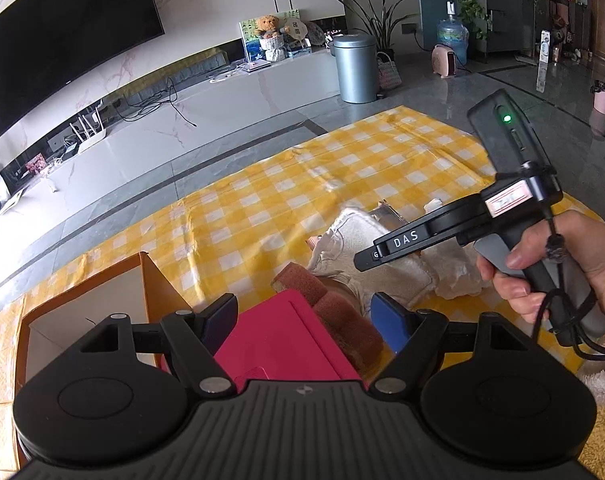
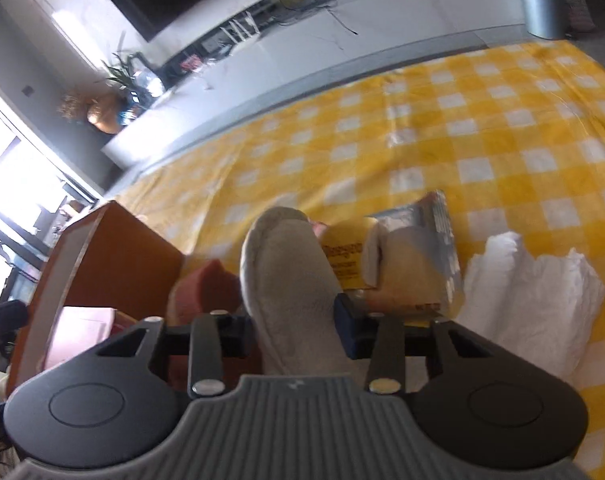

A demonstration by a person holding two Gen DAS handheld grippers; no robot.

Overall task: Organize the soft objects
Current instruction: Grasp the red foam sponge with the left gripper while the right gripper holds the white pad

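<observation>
A grey-white sock (image 2: 286, 264) lies on the yellow checked cloth (image 2: 482, 120). My right gripper (image 2: 296, 320) is shut on it, with a pad against each side. In the left wrist view a hand holds that gripper (image 1: 366, 260) over the sock (image 1: 354, 236). My left gripper (image 1: 306, 316) stands open and wide above a flat pink box (image 1: 278, 340). A brown sponge (image 1: 338, 316) lies along the box's right edge, close to the right finger. I cannot tell whether the sponge touches that finger.
An open orange box (image 1: 82, 308) stands left of the pink box. A yellow snack packet (image 2: 382, 264) and a crumpled white cloth (image 2: 530, 300) lie right of the sock. A grey bin (image 1: 354, 68) and a low TV unit (image 1: 222, 96) stand beyond the cloth.
</observation>
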